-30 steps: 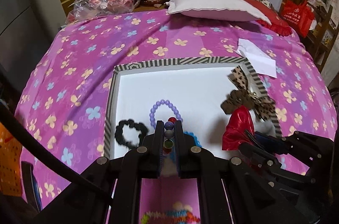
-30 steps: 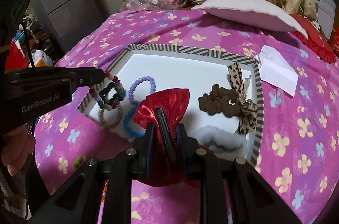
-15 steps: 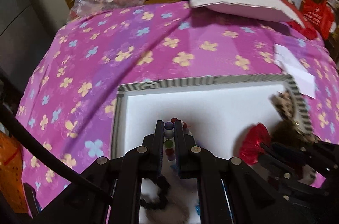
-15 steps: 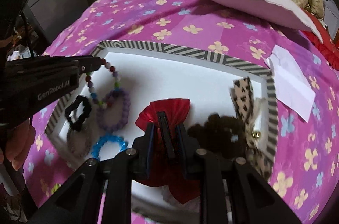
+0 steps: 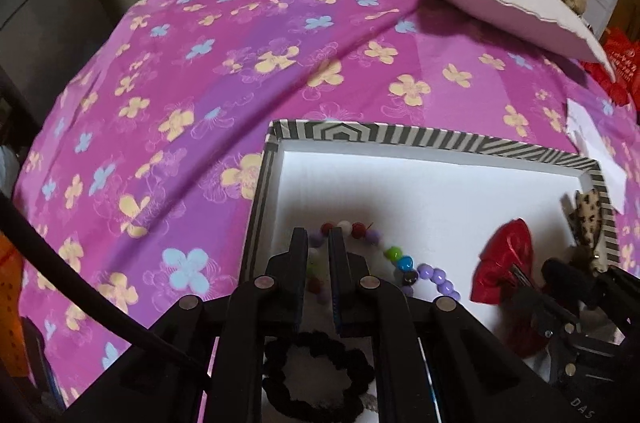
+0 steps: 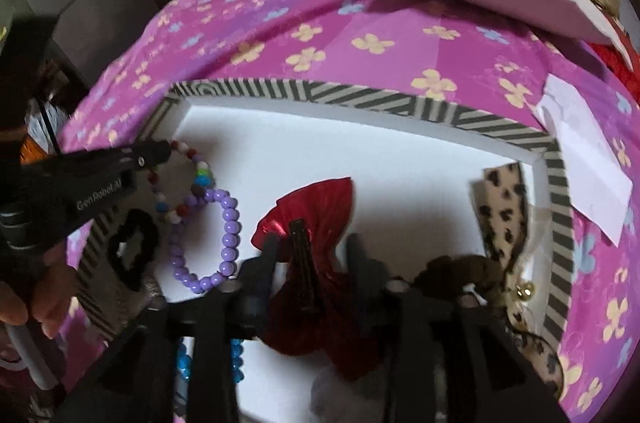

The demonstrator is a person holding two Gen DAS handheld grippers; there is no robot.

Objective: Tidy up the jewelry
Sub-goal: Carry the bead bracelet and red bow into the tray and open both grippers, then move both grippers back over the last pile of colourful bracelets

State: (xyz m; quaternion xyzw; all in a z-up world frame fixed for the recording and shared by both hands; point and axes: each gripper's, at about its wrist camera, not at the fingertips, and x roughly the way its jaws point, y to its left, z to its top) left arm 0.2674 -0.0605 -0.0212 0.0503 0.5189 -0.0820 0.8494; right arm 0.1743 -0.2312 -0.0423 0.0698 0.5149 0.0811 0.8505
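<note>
Left gripper (image 5: pixel 318 237): jaws just been opening, now slightly apart, multicolour bead bracelet (image 5: pixel 394 255) lying between and ahead of tips on tray (image 5: pixel 400 137) floor, pads not pressing it. Right gripper (image 6: pixel 314 241): jaws just been opening, spread; red bow clip (image 6: pixel 316 207) between them, loose, resting in tray. Purple bead bracelet (image 6: pixel 224 239) left of right jaws.

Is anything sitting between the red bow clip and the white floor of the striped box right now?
Nothing visible does. The red bow clip already lies inside the striped box, on its white floor, between the right gripper jaws, which have just been opening and stand clear of it. The purple bead bracelet lies to its left, apart.
</note>
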